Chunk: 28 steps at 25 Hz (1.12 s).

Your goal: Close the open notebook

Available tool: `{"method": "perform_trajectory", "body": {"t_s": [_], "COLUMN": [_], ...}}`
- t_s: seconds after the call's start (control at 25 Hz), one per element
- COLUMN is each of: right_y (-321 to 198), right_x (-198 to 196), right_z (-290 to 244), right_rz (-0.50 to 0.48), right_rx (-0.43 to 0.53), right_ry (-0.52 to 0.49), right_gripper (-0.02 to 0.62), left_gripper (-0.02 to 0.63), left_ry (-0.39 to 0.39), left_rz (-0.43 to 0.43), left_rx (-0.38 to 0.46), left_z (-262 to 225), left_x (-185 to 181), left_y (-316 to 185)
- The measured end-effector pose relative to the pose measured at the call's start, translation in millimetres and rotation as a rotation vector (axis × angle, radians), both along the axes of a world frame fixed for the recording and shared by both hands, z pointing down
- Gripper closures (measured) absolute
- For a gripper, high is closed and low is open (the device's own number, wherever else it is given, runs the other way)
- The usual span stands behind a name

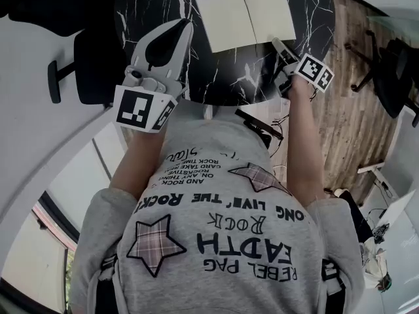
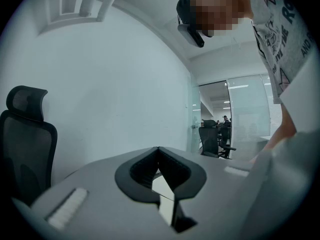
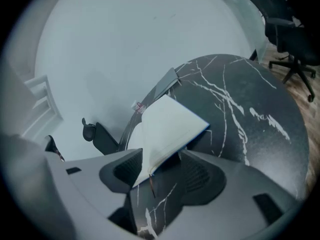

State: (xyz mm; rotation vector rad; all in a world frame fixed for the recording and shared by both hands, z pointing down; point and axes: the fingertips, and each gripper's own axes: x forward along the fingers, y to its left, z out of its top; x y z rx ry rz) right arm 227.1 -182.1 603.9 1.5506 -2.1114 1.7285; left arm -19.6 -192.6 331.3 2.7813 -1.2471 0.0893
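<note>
The notebook (image 1: 245, 15) lies open and flat at top centre of the head view, on the black marble table (image 1: 216, 77). I judge it light, with floppy pages and a stiffer cover, best taken at the right leaf's outer edge. My right gripper (image 3: 164, 170) has its jaws spread about the lower right corner, pads not pressing. My left gripper (image 2: 159, 149), jaws pressed together and empty, hangs left of it.

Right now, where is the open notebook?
In the head view the notebook lies open at the top, right of the middle, on the black table. Its near right corner sits between the open jaws of the right gripper.
</note>
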Motion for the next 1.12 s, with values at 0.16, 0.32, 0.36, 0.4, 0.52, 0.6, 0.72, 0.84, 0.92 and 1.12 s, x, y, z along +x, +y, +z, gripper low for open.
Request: {"method": "perform_trajectory", "body": {"t_s": [0.16, 0.32, 0.36, 0.4, 0.52, 0.6, 0.72, 0.84, 0.92, 1.12], "right_y": [-1, -6, -8, -11, -17, -17, -16, -16, -15, -20], "right_x": [4, 5, 3, 1, 0, 3, 5, 11, 20, 29], "right_z": [10, 14, 14, 12, 9, 10, 9, 7, 8, 13], "right_rz": [0.044, 0.078, 0.079, 0.087, 0.132, 0.151, 0.178, 0.218, 0.244, 0.296], "right_rx": [-0.048, -0.067, -0.066, -0.064, -0.052, -0.04, -0.025, -0.015, -0.009, 0.009], "right_ry": [-0.014, -0.052, -0.059, -0.075, -0.126, -0.147, -0.195, -0.208, -0.187, -0.219], "right_gripper": [0.383, 0.383, 0.383, 0.383, 0.383, 0.383, 0.383, 0.383, 0.383, 0.383], "left_gripper": [0.597, 0.597, 0.597, 0.597, 0.597, 0.597, 0.597, 0.597, 0.597, 0.597], "left_ry": [0.0, 0.002, 0.002, 0.002, 0.003, 0.003, 0.002, 0.001, 0.001, 0.001], "left_rz": [0.0, -0.008, -0.009, -0.01, -0.01, -0.01, -0.01, -0.012, -0.011, -0.011], "left_rx": [0.0, -0.01, -0.011, -0.011, -0.011, -0.013, -0.015, -0.014, -0.013, -0.016], "left_z": [2, 4, 5, 4, 4, 4, 5, 5, 5, 6], "left_x": [-1, -2, -3, -3, -3, -3, -4, -6, -6, -5], "left_y": [0, -2, -2, -3, -4, -5, -6, -8, -9, -10]}}
